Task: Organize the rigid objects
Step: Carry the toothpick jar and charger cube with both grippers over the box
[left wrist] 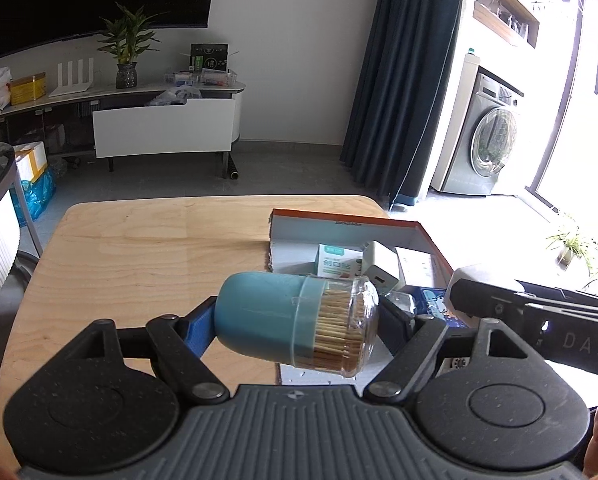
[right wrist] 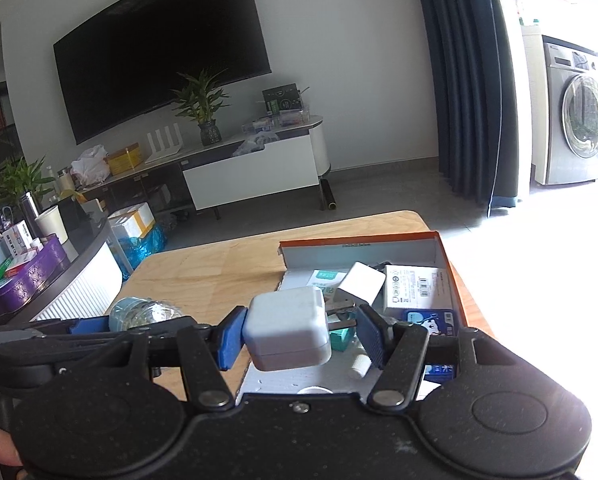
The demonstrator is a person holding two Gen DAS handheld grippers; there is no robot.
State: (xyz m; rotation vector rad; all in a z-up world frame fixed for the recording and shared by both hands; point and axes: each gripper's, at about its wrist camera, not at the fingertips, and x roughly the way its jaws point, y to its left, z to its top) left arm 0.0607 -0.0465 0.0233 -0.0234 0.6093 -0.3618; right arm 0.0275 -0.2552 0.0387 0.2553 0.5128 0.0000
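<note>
Wooden, pale and round-cornered, the table [left wrist: 139, 248] fills the lower part of both wrist views, with a living room behind it. On its right side sits an open cardboard box with an orange rim [left wrist: 379, 222], already holding small packets, a white adapter and a blue-labelled carton.

Left gripper [left wrist: 299, 316] is clamped on a toothpick jar with a teal cap and clear body [left wrist: 295, 316], held sideways in the air between its blue pads, cap to the left, just over the near left corner of the box.

Right gripper [right wrist: 299, 332] is clamped on a white cube-shaped charger plug [right wrist: 287, 328], also lifted, its metal prongs pointing right against the right pad, above the near edge of the box.

Judging by this, both items are being carried to the box. To do it well, each hand should come over a free patch of the box floor, lower until the item nearly rests, and only then let go, one hand at a time so the grippers do not collide. The jar may roll once released, so setting it against a wall or a packet would help.
</note>
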